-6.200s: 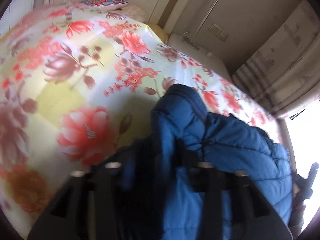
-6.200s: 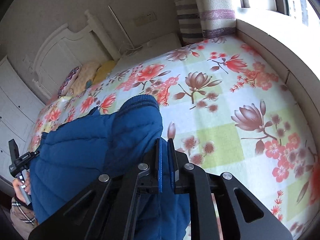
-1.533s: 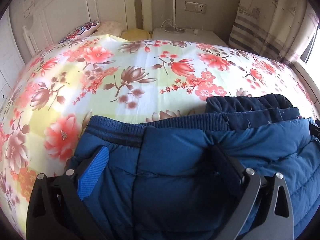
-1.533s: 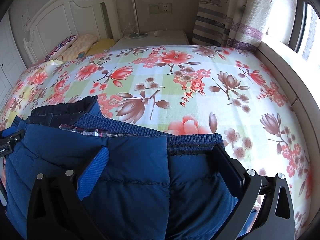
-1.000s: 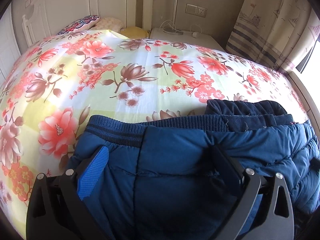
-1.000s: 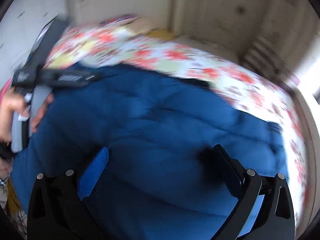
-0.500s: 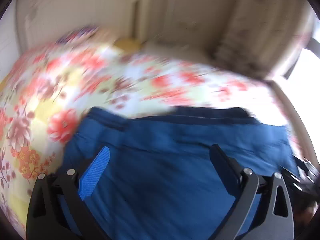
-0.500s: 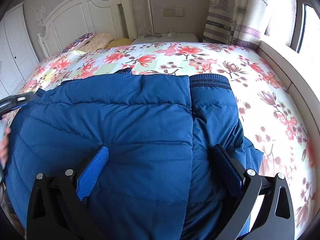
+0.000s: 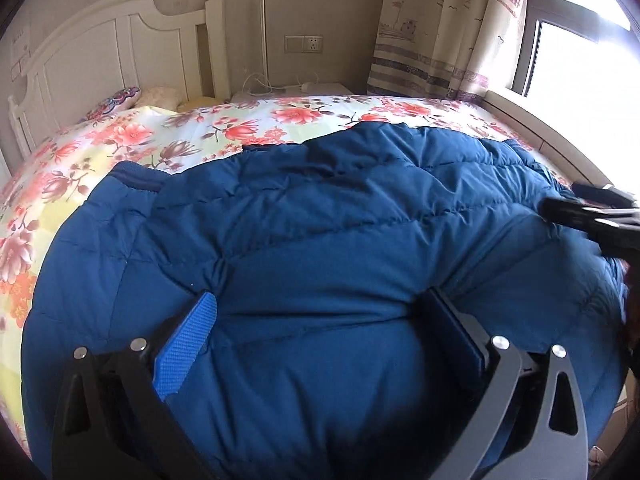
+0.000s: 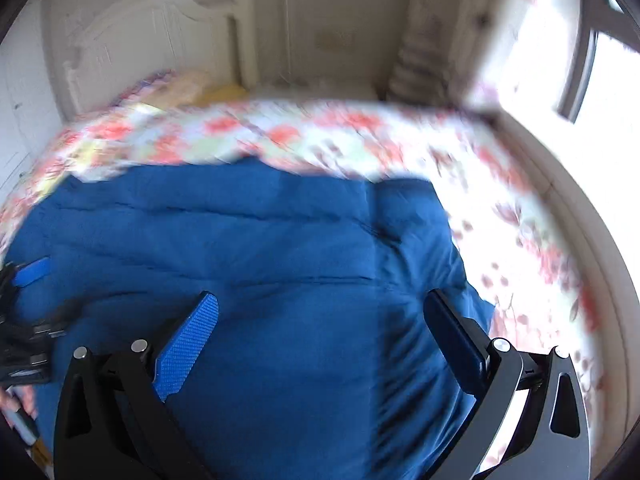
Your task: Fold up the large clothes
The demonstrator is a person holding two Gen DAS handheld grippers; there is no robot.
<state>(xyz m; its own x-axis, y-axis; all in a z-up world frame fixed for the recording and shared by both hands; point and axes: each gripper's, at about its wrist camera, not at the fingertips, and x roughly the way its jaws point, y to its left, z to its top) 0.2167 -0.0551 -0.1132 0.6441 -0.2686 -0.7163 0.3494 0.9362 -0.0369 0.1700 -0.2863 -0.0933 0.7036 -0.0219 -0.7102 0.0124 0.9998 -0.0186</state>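
Observation:
A blue quilted puffer jacket (image 9: 320,248) lies spread on the floral bed sheet (image 9: 120,140), with a ribbed cuff (image 9: 132,178) at its far left. My left gripper (image 9: 320,316) is open and empty just above the jacket's near part. My right gripper (image 10: 320,320) is open and empty over the jacket (image 10: 260,248) in the blurred right wrist view; it also shows in the left wrist view (image 9: 592,216) at the jacket's right edge. The left gripper shows in the right wrist view (image 10: 24,280) at the far left.
A white headboard (image 9: 100,60) and pillows (image 9: 116,100) stand at the bed's far end. A nightstand (image 9: 288,90) with cables sits by the wall. Curtains (image 9: 440,28) and a window (image 9: 580,40) are on the right.
Both grippers, earlier shut on the jacket, have let it go and stand open. They have drawn back from the folded-over sleeves toward the jacket's near edge. The right wrist view is blurred by motion.

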